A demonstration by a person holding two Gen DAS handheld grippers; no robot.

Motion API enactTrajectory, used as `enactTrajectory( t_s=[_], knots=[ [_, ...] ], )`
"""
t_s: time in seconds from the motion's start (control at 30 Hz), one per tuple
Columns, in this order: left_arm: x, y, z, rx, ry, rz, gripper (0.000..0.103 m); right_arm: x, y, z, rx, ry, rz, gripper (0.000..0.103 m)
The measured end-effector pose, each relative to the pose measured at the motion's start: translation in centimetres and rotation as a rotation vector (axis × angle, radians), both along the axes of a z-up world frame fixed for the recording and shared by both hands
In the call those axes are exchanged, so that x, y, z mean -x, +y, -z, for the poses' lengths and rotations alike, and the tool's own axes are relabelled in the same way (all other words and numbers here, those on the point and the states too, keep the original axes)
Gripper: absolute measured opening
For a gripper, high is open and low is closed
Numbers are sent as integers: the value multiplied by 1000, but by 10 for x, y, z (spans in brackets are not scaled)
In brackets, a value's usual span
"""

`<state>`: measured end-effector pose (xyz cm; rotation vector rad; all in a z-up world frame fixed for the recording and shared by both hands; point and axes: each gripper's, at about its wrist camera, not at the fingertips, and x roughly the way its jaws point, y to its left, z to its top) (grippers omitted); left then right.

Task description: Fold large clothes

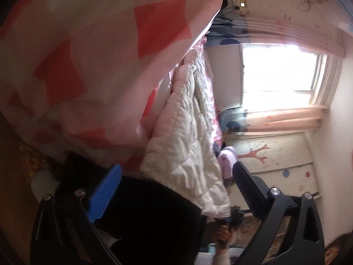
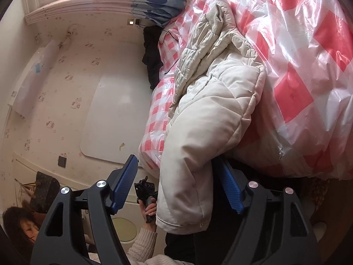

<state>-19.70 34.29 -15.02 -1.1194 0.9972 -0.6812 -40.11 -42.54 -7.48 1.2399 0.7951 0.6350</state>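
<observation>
A cream quilted puffer jacket (image 2: 211,110) lies on a bed covered by a pink-and-white checked plastic sheet (image 2: 308,70); one sleeve hangs over the bed's edge. My right gripper (image 2: 178,187) is open, and the hanging sleeve passes between its blue pads (image 2: 123,185) without being clamped. In the left wrist view the jacket's quilted lining (image 1: 187,137) hangs near my left gripper (image 1: 174,190), which is open and holds nothing. A dark garment (image 1: 141,216) lies between the left fingers. The checked sheet (image 1: 88,61) fills the upper left of that view.
A bright window (image 1: 280,75) with pink curtains is behind. A black garment (image 2: 152,57) and a blue patterned pillow (image 2: 158,2) lie at the bed's far end. A person (image 2: 19,229) holding the other gripper's handle (image 2: 145,196) sits low beside the bed. A cabinet (image 1: 275,161) stands under the window.
</observation>
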Motion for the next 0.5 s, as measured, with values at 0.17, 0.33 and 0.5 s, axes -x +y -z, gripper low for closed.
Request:
enactTrajectory(
  t_s=[0.17, 0.33, 0.5],
  knots=[
    [-18, -21, 3, -14, 40, 135, 96, -5, 8, 6, -10, 24, -20, 71],
    [-40, -49, 8, -40, 28, 147, 95, -13, 25, 11, -22, 31, -52, 71],
    [-37, -76, -18, -131, 11, 111, 12, -13, 40, 1, 34, -39, -14, 14]
  ],
)
